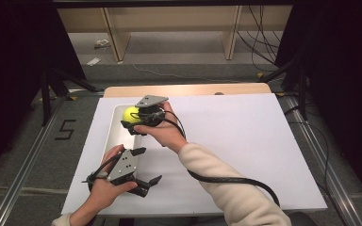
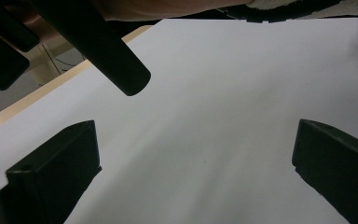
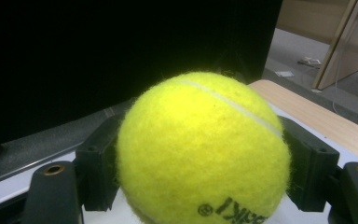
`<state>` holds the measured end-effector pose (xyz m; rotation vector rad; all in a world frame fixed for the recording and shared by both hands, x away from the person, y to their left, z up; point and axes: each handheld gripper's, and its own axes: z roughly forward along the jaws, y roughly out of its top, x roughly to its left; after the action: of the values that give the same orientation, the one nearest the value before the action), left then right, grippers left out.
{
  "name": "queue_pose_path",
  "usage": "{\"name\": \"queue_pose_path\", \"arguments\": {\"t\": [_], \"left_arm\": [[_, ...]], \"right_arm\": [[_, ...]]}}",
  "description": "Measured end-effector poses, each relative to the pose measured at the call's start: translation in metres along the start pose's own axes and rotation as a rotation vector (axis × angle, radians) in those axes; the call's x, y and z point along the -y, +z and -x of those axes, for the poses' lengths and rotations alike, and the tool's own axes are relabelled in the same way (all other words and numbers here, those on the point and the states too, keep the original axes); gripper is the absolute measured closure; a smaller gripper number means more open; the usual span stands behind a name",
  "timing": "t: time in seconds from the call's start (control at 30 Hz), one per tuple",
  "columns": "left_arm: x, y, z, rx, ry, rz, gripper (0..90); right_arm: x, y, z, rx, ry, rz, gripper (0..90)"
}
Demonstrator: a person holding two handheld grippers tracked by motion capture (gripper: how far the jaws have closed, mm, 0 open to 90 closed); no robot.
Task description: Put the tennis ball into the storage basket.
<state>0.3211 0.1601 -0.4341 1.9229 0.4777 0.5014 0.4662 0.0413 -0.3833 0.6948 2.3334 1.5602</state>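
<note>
A yellow tennis ball (image 1: pixel 131 113) sits between the jaws of my right gripper (image 1: pixel 135 117), which is shut on it and held over the far end of a white tray (image 1: pixel 117 139). In the right gripper view the ball (image 3: pixel 203 149) is pinched between the two black fingers (image 3: pixel 98 168), with black print showing low on its side. My left gripper (image 1: pixel 147 165) is near the front edge of the white sheet, just right of the tray's near end, with its jaws wide apart. Its view shows the left gripper (image 2: pixel 193 163) open over bare white sheet.
A white sheet (image 1: pixel 235 141) covers most of the wooden table (image 1: pixel 188 89). The right gripper's black cable (image 1: pixel 226 180) trails along the forearm and crosses above the left gripper as a cable (image 2: pixel 107 51). Dark stands and floor cables surround the table.
</note>
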Motion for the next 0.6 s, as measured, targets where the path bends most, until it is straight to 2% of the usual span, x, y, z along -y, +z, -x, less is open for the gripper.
{"name": "queue_pose_path", "arguments": {"t": [0.6], "left_arm": [[0.0002, -0.0007, 0.0000, 0.003, 0.003, -0.002, 0.2]], "right_arm": [[0.0018, 0.0081, -0.0011, -0.011, 0.003, -0.008, 26.5]]}}
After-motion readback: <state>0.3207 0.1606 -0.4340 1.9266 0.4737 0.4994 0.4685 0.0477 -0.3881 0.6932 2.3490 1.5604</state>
